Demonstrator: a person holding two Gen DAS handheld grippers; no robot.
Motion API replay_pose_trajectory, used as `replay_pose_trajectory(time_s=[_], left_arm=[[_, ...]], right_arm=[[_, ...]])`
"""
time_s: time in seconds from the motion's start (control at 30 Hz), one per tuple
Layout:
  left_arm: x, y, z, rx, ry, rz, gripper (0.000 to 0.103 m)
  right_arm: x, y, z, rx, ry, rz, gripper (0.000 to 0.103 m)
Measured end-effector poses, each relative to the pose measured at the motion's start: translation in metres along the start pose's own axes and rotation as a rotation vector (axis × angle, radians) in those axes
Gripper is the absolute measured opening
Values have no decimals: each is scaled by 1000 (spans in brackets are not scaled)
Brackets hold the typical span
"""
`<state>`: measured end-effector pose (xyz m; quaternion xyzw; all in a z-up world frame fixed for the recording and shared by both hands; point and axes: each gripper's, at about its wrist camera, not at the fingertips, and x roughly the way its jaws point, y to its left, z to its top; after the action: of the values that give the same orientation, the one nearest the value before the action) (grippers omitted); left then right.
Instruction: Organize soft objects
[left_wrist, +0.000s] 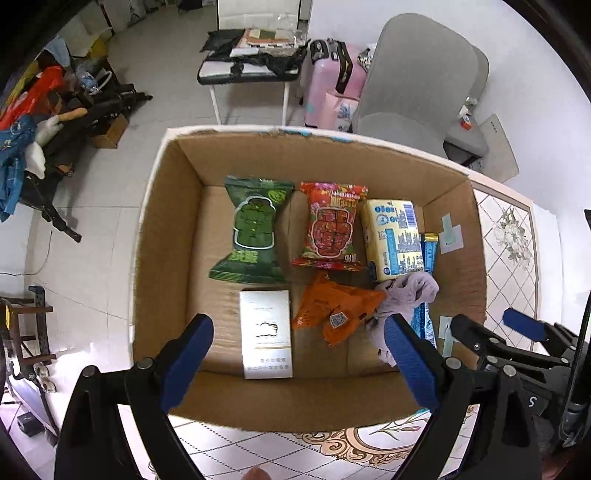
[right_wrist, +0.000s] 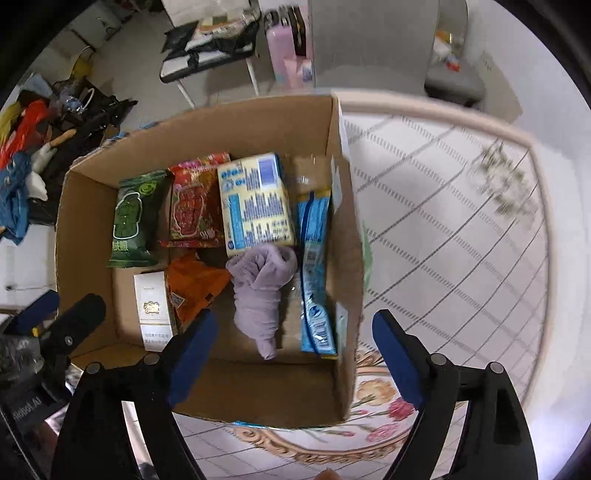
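An open cardboard box (left_wrist: 166, 229) (right_wrist: 85, 206) sits on the table. Inside lie a green packet (left_wrist: 253, 229) (right_wrist: 131, 218), a red packet (left_wrist: 330, 225) (right_wrist: 192, 206), a yellow tissue pack (left_wrist: 393, 236) (right_wrist: 255, 203), an orange packet (left_wrist: 332, 306) (right_wrist: 195, 284), a white carton (left_wrist: 265, 328) (right_wrist: 153, 310), a rolled purple cloth (left_wrist: 406, 295) (right_wrist: 260, 291) and a blue pouch (left_wrist: 424, 317) (right_wrist: 314, 273). My left gripper (left_wrist: 299, 365) is open above the box's near wall. My right gripper (right_wrist: 293, 362) is open and empty above the near right corner.
A tablecloth (right_wrist: 443, 221) with a diamond and flower pattern covers the table to the right of the box. Beyond the table stand a grey chair (left_wrist: 417, 81), a pink suitcase (left_wrist: 328, 85) and a small loaded table (left_wrist: 251, 62). Clutter lies on the floor at the left.
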<state>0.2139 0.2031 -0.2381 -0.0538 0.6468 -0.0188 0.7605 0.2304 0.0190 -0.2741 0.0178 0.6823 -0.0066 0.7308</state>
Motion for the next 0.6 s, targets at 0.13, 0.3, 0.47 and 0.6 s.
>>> replay_pose_trajectory(time_s=[0.13, 0.3, 0.47, 0.6], left_arm=[[-22, 3, -6, -11, -37, 19, 95], [-71, 1, -23, -9, -125, 33, 95], [-139, -15, -53, 25, -231, 36, 95], [-185, -26, -79, 33, -306, 37, 95]], right_arm=[[-24, 0, -5, -8, -40, 0, 88], [-68, -7, -24, -13, -112, 38, 88], [-130, -14, -61, -31, -211, 67, 88], [-183, -17, -96, -40, -313, 64, 88]])
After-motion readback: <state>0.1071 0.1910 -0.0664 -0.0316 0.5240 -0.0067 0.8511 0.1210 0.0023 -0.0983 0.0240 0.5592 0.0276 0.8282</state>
